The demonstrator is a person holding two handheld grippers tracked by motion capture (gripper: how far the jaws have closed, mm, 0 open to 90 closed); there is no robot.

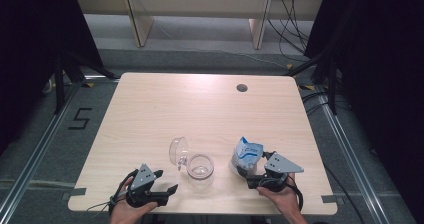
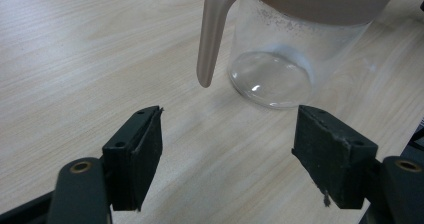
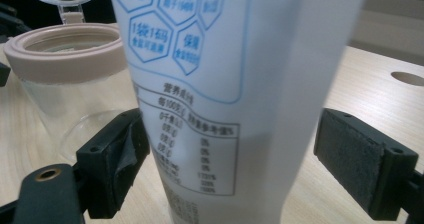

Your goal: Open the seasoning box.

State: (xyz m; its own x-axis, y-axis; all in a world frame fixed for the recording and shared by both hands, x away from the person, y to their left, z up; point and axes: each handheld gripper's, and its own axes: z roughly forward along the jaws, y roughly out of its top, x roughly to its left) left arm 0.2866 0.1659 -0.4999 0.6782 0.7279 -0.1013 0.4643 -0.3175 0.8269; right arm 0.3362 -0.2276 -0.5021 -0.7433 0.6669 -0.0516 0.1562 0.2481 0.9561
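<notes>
A clear jar (image 1: 200, 170) with a beige rim stands near the table's front edge, its clear hinged lid (image 1: 178, 150) flipped up to the left. My left gripper (image 1: 168, 180) rests just left of it and is open. In the left gripper view its jaws (image 2: 230, 116) stand wide with only bare table between them, and the jar (image 2: 272, 59) and its beige handle (image 2: 212, 34) lie just ahead. A white and blue printed bag (image 1: 246, 154) stands upright right of the jar. My right gripper (image 1: 245, 173) brackets the bag (image 3: 225, 84), open (image 3: 230, 124), its pads beside the bag without squeezing it.
The light wooden table (image 1: 200, 109) has a round cable hole (image 1: 242, 88) at the back right. Beyond the bag in the right gripper view stands the jar (image 3: 65, 49). Grey floor, metal rails and cables surround the table.
</notes>
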